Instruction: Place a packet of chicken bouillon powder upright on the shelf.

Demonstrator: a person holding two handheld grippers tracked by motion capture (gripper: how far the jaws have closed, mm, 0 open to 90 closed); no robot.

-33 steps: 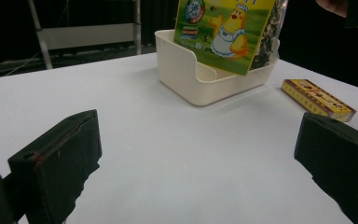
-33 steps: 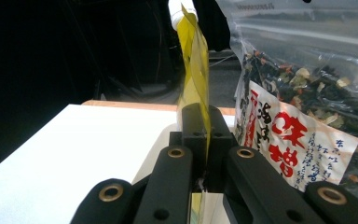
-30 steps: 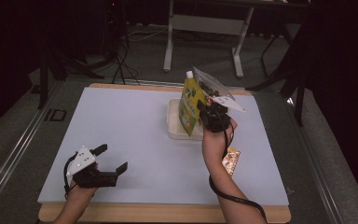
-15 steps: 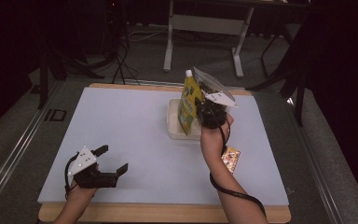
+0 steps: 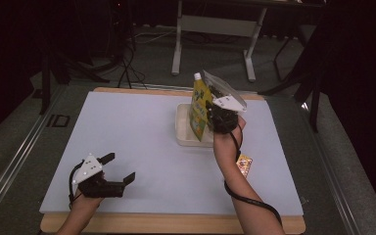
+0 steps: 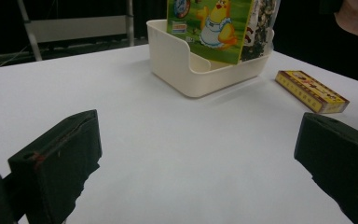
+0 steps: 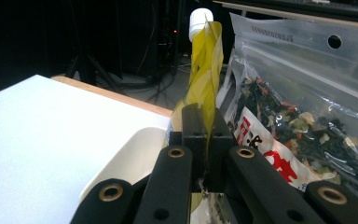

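Observation:
A yellow spouted pouch (image 5: 199, 104) with a white cap stands upright in a cream tray (image 5: 184, 138) at the back middle of the white table. My right gripper (image 5: 210, 115) is shut on the pouch's side edge; in the right gripper view the jaws pinch the yellow pouch (image 7: 205, 74) at my right gripper (image 7: 205, 128). A clear bag of dried mix (image 5: 226, 92) leans behind it in the same tray. My left gripper (image 5: 117, 169) rests open near the front left, holding nothing; the left gripper view shows my left gripper (image 6: 196, 158) with its jaws wide apart.
A small yellow box (image 5: 244, 164) lies flat on the table right of my right forearm, also the small yellow box (image 6: 311, 91). The tray (image 6: 186, 70) sits ahead of the left gripper. A desk frame and cables stand on the floor beyond the table.
My right hand has shifted slightly up and away with the pouch still pinched. The left gripper has stayed where it was.

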